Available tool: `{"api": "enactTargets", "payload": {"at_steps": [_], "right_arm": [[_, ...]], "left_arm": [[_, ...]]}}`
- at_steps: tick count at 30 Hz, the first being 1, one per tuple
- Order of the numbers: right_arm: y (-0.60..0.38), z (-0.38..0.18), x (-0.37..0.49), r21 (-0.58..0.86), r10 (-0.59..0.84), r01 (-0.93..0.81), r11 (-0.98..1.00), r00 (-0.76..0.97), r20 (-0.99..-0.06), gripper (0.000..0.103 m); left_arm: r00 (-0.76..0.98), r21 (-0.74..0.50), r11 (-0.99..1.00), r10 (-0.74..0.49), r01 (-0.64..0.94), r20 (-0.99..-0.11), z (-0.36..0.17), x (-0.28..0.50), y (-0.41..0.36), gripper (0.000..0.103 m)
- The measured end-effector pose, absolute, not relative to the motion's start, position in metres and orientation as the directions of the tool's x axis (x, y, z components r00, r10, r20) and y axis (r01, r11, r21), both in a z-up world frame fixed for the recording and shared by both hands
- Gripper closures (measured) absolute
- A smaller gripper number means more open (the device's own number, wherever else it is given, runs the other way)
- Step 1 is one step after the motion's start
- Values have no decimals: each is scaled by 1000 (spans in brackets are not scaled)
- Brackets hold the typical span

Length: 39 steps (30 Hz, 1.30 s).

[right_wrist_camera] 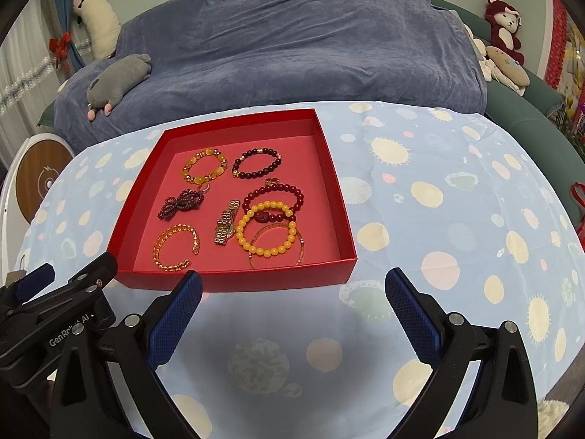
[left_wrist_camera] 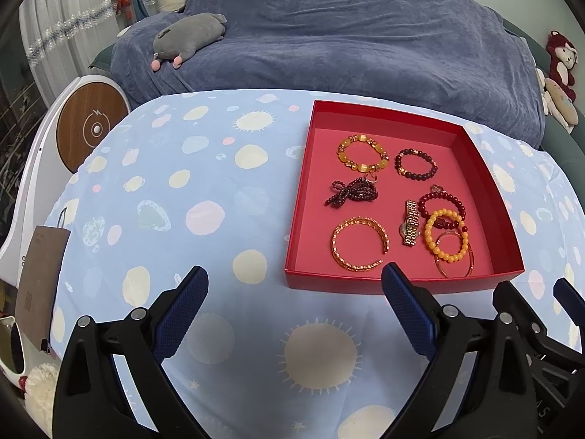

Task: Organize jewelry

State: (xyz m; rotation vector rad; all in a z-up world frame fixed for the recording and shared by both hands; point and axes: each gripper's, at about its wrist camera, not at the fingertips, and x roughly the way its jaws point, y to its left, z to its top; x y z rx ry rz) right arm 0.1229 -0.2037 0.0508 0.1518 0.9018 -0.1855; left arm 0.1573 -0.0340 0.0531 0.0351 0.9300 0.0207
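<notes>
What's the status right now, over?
Left gripper and right gripper: jaws open, empty. Bracelets and gold watch lie in red tray. Nothing in the way.

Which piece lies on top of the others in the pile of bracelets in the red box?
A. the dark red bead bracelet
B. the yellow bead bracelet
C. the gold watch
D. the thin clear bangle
B: the yellow bead bracelet runs unbroken across both the dark red bead bracelet and the thin clear bangle, while the gold watch lies beside the pile in the red box.
</notes>
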Motion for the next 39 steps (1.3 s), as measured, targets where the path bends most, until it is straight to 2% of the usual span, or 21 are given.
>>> {"api": "enactTargets", "payload": {"at_steps": [39], "right_arm": [[-207,54,118,49,-104,228,972,611,-785,6]], "left_arm": [[613,50,999,33,11,-789,58,155,-36,13]]}}
